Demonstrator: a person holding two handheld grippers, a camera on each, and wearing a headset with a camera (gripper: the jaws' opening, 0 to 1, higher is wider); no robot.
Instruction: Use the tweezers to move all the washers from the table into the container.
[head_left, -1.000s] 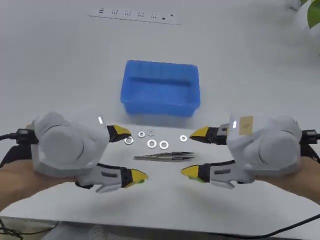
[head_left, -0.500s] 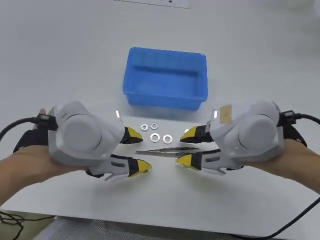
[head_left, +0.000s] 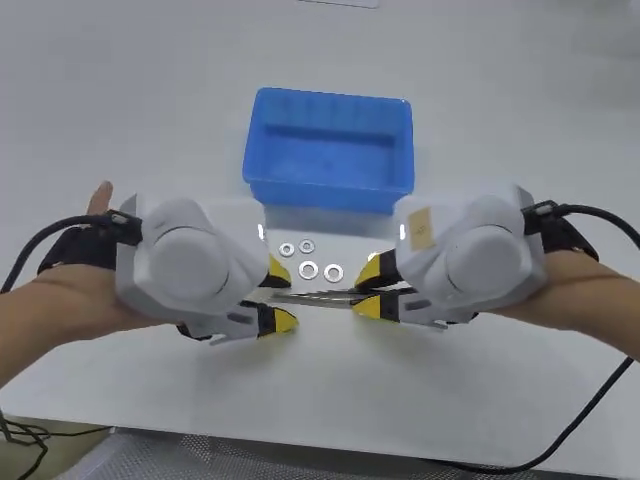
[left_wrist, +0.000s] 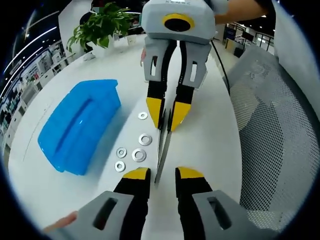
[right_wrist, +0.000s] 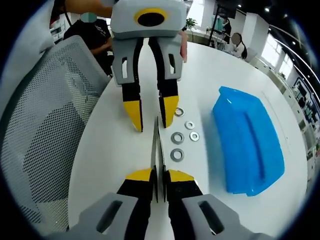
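Metal tweezers lie flat on the white table in front of a blue container. Several washers lie between tweezers and container; they also show in the gripper views as washers and washers. My right gripper has its jaws closed onto the right end of the tweezers. My left gripper is open, its jaws straddling the other end of the tweezers without touching. In its own view the left gripper faces the right one; the right gripper faces back.
The container is empty and sits just beyond the washers. The table's front edge runs close below both grippers. A mesh chair stands off the table side. A black cable trails from the right hand.
Both grippers moved inward toward the tweezers. The right jaws went from wide open to closed on the tweezers' end; the left jaws narrowed somewhat. The head view shifted.
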